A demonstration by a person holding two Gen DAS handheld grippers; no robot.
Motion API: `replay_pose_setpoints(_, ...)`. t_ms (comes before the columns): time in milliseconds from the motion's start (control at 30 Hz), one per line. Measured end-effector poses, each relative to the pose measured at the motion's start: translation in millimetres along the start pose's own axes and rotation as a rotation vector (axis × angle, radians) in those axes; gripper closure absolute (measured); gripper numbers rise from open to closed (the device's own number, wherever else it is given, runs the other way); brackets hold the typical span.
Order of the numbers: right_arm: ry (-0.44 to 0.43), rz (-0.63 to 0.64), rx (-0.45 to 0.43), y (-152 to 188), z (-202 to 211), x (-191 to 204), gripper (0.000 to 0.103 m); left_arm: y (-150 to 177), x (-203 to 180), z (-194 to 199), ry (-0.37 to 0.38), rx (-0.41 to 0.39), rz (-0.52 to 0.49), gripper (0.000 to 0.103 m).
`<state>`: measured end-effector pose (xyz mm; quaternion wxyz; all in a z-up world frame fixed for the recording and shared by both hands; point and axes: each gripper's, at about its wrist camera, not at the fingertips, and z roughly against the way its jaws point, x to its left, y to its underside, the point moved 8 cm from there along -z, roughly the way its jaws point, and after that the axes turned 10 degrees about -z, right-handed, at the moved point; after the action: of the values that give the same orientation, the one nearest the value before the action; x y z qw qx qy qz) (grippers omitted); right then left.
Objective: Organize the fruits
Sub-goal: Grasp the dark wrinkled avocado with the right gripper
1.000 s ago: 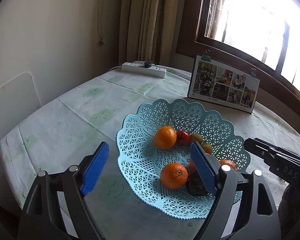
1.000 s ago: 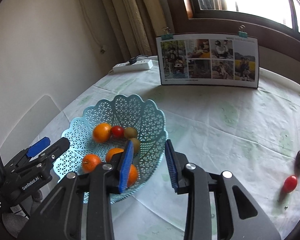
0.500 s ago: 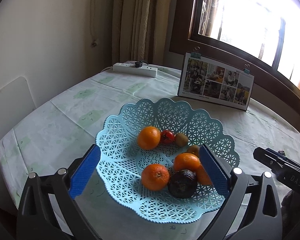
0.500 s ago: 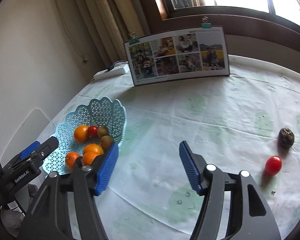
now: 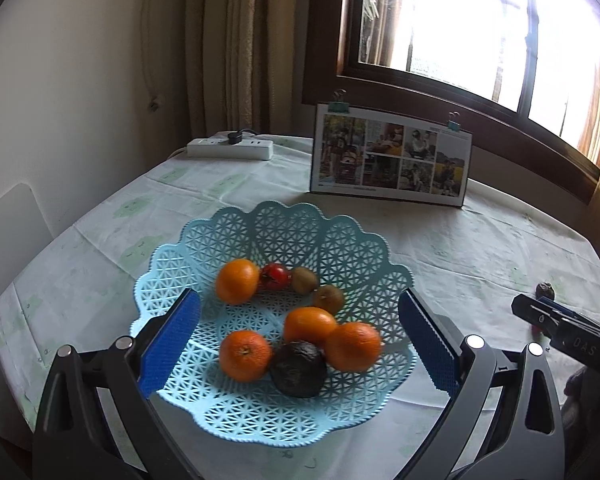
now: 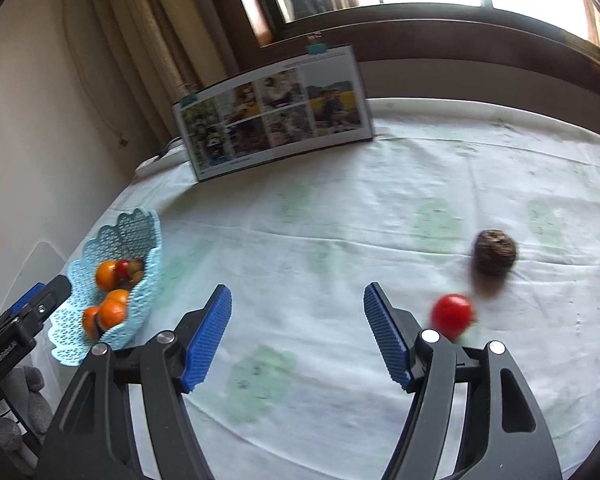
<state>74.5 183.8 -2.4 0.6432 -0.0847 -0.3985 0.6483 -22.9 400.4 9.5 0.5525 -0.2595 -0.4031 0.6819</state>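
left wrist: near basket (image 5: 284,240) | right wrist: farther; both show basket

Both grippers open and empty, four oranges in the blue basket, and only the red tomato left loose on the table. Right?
Not quite. Two items are loose: the red tomato and a dark wrinkled fruit just beyond it, as the right wrist view shows. The rest holds: left gripper and right gripper open and empty, four oranges in the blue basket.

The pale blue basket (image 5: 284,224) looks like perforated, lattice-moulded plastic on a matt, creased tablecloth (image 6: 340,216). Beside the basket, glossy photo prints (image 5: 392,160) stand before a dark wooden window frame (image 5: 460,96).
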Motion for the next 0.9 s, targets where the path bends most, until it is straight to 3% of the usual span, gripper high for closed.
replay_pose_setpoints(567, 0.219, -0.145, -0.068, -43, 8, -127, 0.033, -6, -67, 0, 0.074, 0.002, -0.106, 0.003)
replay_pose_setpoints(900, 0.254, -0.086, -0.02, -55, -24, -133, 0.033, -6, -98, 5, 0.107, 0.0, -0.169, 0.003)
